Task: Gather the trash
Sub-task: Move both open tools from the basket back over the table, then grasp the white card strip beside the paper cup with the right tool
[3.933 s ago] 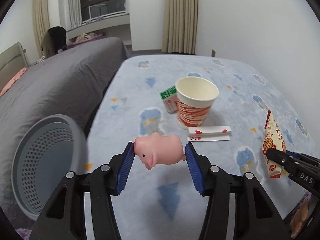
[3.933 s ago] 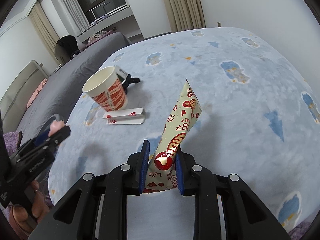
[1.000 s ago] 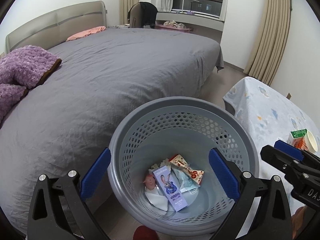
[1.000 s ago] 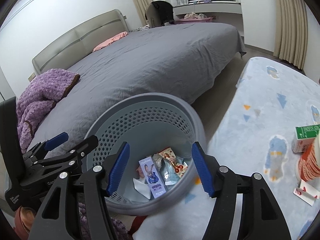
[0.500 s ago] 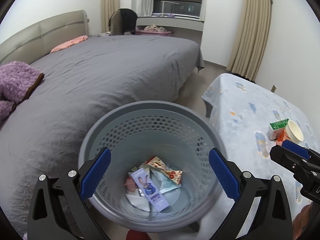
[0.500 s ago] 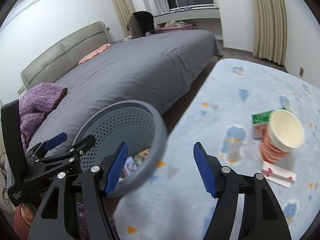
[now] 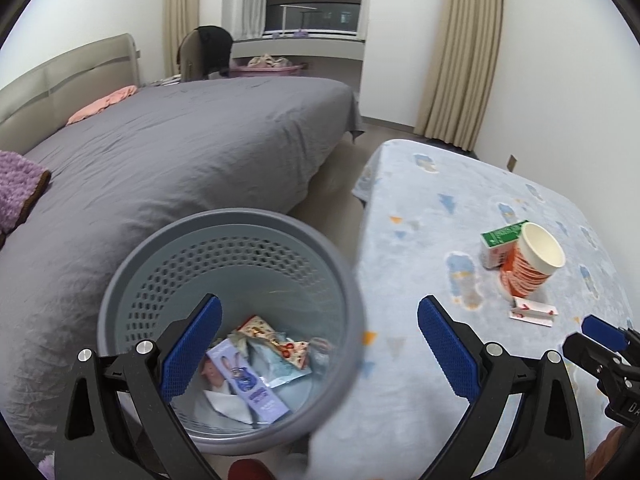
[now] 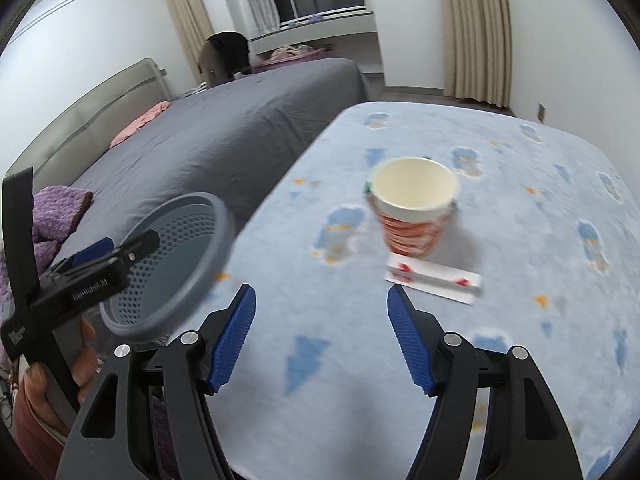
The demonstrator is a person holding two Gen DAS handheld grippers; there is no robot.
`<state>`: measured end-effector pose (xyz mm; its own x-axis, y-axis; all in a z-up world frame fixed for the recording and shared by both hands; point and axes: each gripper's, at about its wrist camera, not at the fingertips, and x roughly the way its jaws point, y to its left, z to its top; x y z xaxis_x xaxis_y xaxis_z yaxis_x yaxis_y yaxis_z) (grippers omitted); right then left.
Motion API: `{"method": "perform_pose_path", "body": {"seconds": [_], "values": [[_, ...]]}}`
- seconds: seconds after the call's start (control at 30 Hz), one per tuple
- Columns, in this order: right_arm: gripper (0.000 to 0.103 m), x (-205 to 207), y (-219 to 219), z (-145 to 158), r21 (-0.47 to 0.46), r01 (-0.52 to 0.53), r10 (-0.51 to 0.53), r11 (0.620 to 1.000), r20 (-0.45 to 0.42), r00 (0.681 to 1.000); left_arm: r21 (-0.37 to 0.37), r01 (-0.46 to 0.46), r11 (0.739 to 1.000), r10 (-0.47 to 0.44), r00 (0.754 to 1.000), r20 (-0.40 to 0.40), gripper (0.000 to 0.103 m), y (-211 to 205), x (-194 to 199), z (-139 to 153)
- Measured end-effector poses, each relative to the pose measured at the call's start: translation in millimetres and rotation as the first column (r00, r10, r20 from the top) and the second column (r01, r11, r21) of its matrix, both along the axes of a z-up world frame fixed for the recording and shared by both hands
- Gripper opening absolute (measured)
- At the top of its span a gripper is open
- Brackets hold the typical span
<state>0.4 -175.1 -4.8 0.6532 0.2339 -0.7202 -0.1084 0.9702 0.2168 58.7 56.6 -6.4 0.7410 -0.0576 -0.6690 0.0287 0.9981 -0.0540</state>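
Two grippers hang empty over the scene: the left gripper (image 7: 318, 344) spreads its ribbed blue pads wide above the round, perforated grey basket (image 7: 168, 264), and the right gripper (image 8: 320, 338) is opening over the soft, pale-blue tablecloth (image 8: 520, 184) with nothing between its jaws. Crumpled wrappers (image 7: 276, 350) and a slim lilac box (image 7: 248, 384) lie in the basket's bottom. On the cloth stand a tapered paper cup (image 8: 412, 212), a flat white packet (image 8: 434, 278) just beside it, and a green-topped carton (image 7: 500, 242) touching the cup.
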Motion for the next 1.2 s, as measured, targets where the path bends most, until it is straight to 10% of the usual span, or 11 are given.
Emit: {"method": "perform_pose_path", "body": {"seconds": [1.2], "values": [[0.069,79,-74,-60,-0.082,-0.198,0.185,0.977,-0.142,0.972,0.063,0.115,0.991,-0.11,0.991,-0.074,0.096,-96,29,-31]]}}
